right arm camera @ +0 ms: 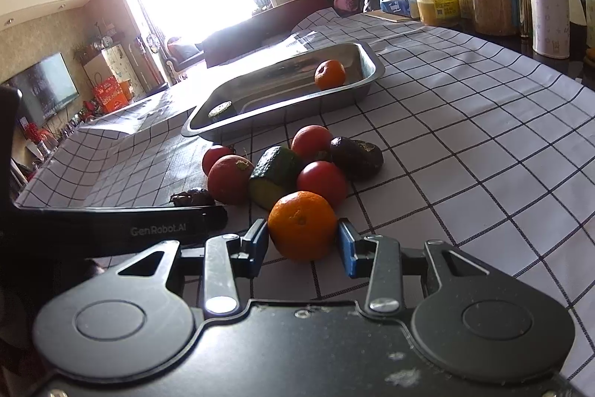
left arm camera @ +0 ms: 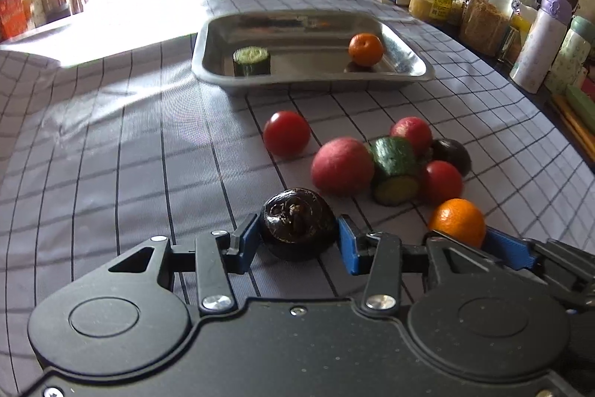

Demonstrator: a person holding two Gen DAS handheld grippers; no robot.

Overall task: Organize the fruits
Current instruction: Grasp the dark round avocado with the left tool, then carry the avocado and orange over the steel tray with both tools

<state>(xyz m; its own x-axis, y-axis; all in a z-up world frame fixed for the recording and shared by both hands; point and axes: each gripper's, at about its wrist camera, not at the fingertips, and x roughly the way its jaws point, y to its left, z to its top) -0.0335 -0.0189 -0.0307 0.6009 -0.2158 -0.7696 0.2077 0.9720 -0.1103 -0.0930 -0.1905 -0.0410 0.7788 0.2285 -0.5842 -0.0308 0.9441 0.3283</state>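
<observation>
Two blue pads of the left gripper [left arm camera: 299,240] touch a dark round fruit [left arm camera: 297,222] resting on the checked cloth [left arm camera: 111,155], short of the metal tray [left arm camera: 409,60]. From the right wrist, the right gripper [right arm camera: 303,244] clasps an orange [right arm camera: 303,224] on the cloth, beside the fruit pile.

Two oranges [left arm camera: 366,49], two cucumber pieces [left arm camera: 251,61], five red fruits [left arm camera: 286,133], two dark fruits [left arm camera: 296,223], one tray [left arm camera: 409,53].

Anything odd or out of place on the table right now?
Nothing spilled or damaged. One mismatch: cut cucumber pieces sit among the fruit, one upright in the metal tray beside an orange, another on its side in the loose pile. The tablecloth is rumpled on the far left.
</observation>
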